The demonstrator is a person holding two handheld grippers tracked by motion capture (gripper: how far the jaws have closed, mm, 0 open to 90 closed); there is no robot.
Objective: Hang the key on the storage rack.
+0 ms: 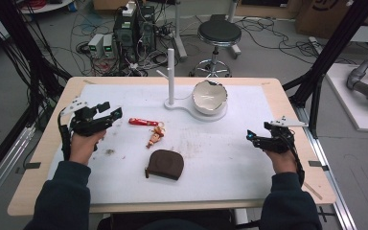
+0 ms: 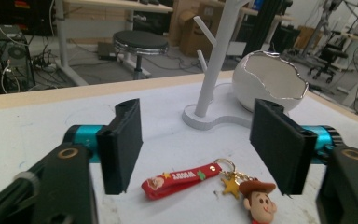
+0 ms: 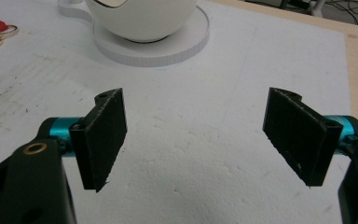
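Jaws of both grippers stand spread and empty. Left gripper (image 2: 200,149) faces the keychain (image 2: 200,179), lying just beyond and between its jaws. Right gripper (image 3: 200,140) hovers over bare mat, keychain well apart. Nothing grasped yet; pickup remains.

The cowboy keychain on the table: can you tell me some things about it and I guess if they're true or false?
1. The cowboy keychain lies flat on the table. True.
2. The left gripper is squeezing its red strap. False: its jaws are open, with nothing between them.
3. The brown pouch lies on top of it. False: the pouch lies apart, nearer the person.
4. The right gripper is open and holds nothing. True.
5. It hangs on the white stand. False: the stand's pegs are bare.
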